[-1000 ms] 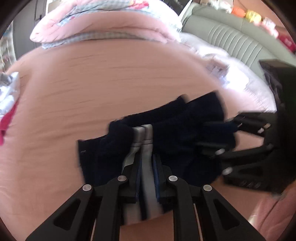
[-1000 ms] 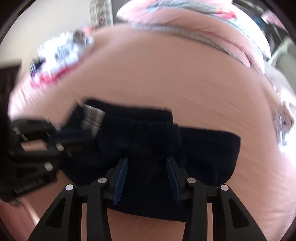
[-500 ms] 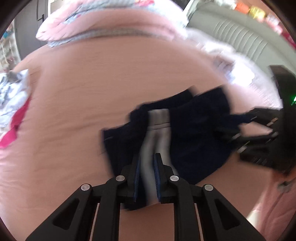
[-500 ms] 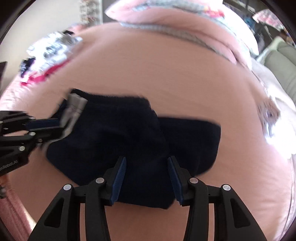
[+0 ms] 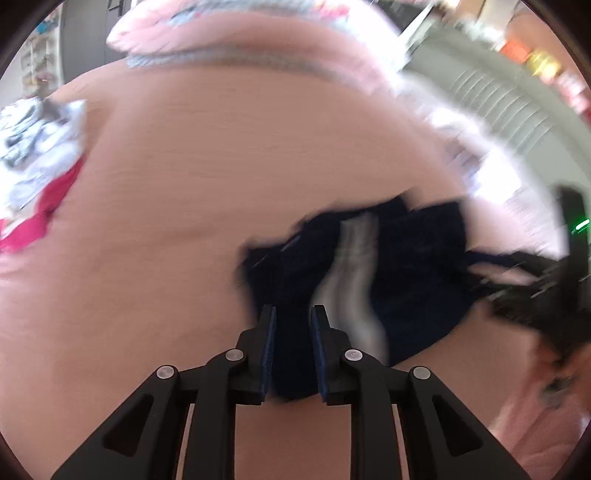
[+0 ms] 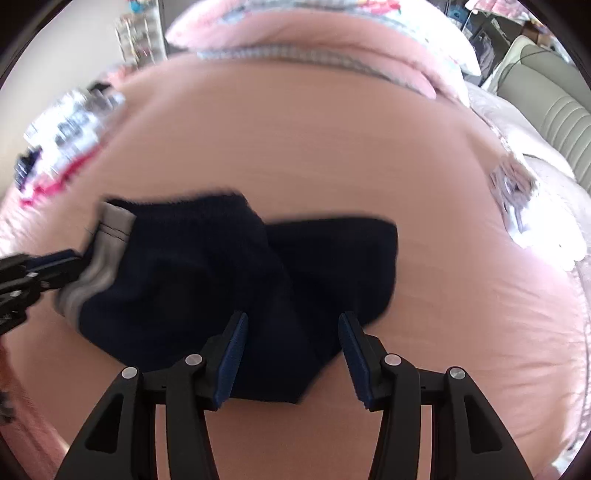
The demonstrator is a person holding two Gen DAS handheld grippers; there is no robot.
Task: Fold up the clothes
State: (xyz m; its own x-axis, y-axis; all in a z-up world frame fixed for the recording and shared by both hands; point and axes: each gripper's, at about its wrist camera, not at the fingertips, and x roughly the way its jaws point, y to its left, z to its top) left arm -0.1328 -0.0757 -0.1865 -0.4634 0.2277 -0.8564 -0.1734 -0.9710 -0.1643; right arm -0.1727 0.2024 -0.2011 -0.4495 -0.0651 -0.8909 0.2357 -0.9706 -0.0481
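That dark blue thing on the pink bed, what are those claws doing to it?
A person is folding navy shorts with a grey side stripe on the pink bedsheet. The left claw and right claw have just been opening, with the shorts lying between their fingers, seemingly let go.

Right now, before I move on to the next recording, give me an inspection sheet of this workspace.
Surface: pink bedsheet, smooth, some blur.
Job's things: dark navy garment with a grey striped band, lying folded over on the sheet.
Clutter: white and pink clothes pile at the far left; small patterned item at the right edge.
Grippers: left tongs have just been opening, navy cloth between the pads, no clear pinch; right tongs have just been opening, wide apart over the garment, pads not pressing it.
Cables: nothing seen.
Surroundings: pink pillows at the bed's head; grey-green padded sofa to the right.
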